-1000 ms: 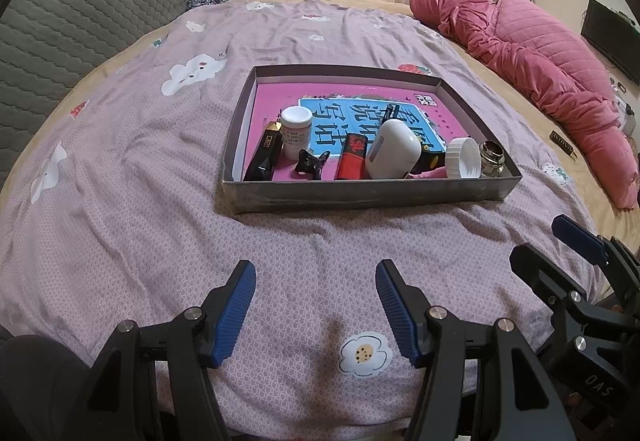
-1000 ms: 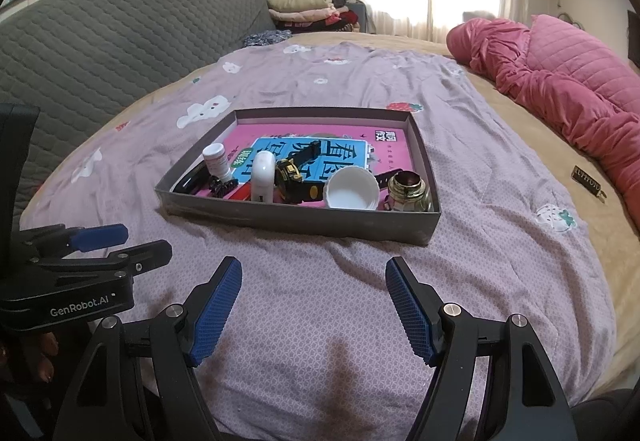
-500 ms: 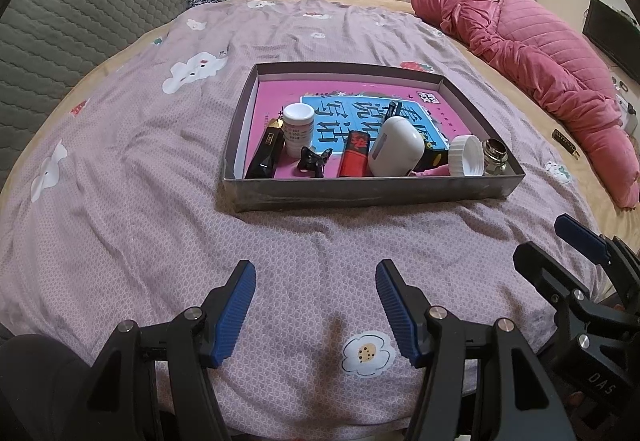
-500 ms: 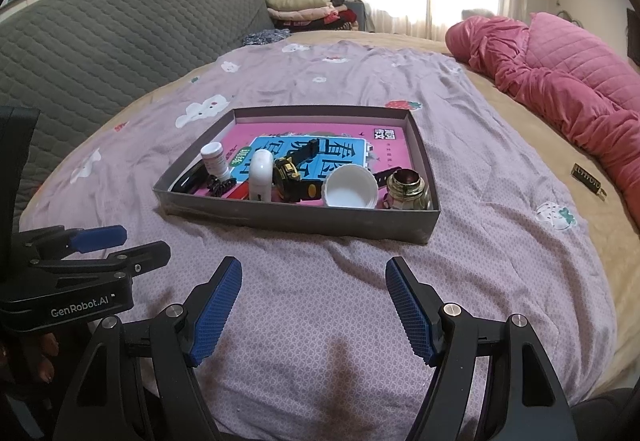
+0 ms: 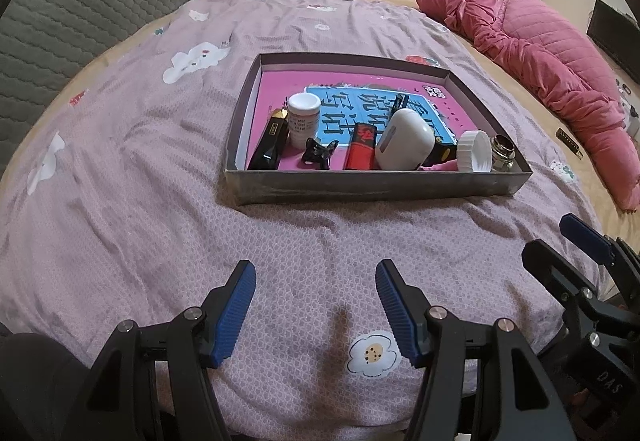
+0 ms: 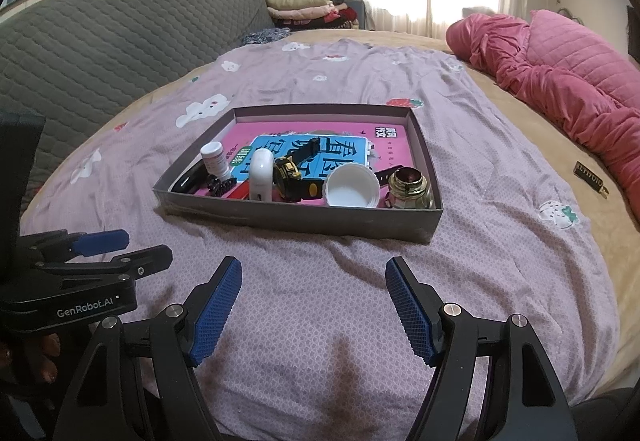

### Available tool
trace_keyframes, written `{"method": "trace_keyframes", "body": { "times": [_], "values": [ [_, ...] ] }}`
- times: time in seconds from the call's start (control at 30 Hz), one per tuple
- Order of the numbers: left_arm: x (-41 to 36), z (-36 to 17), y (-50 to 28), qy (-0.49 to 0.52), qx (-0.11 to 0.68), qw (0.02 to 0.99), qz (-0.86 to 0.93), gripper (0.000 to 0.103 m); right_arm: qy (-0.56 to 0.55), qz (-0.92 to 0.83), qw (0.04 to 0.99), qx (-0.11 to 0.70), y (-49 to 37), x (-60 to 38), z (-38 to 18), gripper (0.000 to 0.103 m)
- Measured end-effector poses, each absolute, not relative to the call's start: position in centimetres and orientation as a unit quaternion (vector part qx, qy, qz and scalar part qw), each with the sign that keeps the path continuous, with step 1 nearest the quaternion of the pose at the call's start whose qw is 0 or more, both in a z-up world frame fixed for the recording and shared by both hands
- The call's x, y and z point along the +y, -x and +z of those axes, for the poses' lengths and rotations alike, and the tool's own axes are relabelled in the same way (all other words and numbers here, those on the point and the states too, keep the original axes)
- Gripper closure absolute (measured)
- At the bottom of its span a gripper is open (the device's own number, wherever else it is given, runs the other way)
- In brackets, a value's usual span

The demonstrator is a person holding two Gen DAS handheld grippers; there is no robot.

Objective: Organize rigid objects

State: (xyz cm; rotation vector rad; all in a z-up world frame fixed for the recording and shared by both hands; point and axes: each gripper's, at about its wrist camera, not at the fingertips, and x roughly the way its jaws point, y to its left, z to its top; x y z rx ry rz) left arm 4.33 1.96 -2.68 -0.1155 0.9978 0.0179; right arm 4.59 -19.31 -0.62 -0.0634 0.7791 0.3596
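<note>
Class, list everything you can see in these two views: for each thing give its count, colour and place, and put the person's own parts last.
box: 1, grey, mid-bed
book: 1, pink and blue, flat on box floor
pill bottle: 1, white, left in box
lighter: 1, black, beside pill bottle
hair clip: 1, black, near front wall
red lighter: 1, red, centre
white case: 1, white, centre
watch: 1, black and yellow, behind white case
cap: 1, white, right
glass jar: 1, gold-rimmed, right corner
bedspread: 1, lilac, under box
quilt: 1, pink, right
left hand-held gripper: 1, black and blue, open
right hand-held gripper: 1, black and blue, open
</note>
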Motion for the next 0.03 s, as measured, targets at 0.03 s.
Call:
{"method": "trace_keyframes", "body": {
  "times": [0.03],
  "values": [
    [2.11,-2.81,-4.46,0.058,0.480,0.875,0.009,0.041,0.027,0.173,0.908,0.380,-4.78,-19.38,-0.69,0.027]
  ]
}}
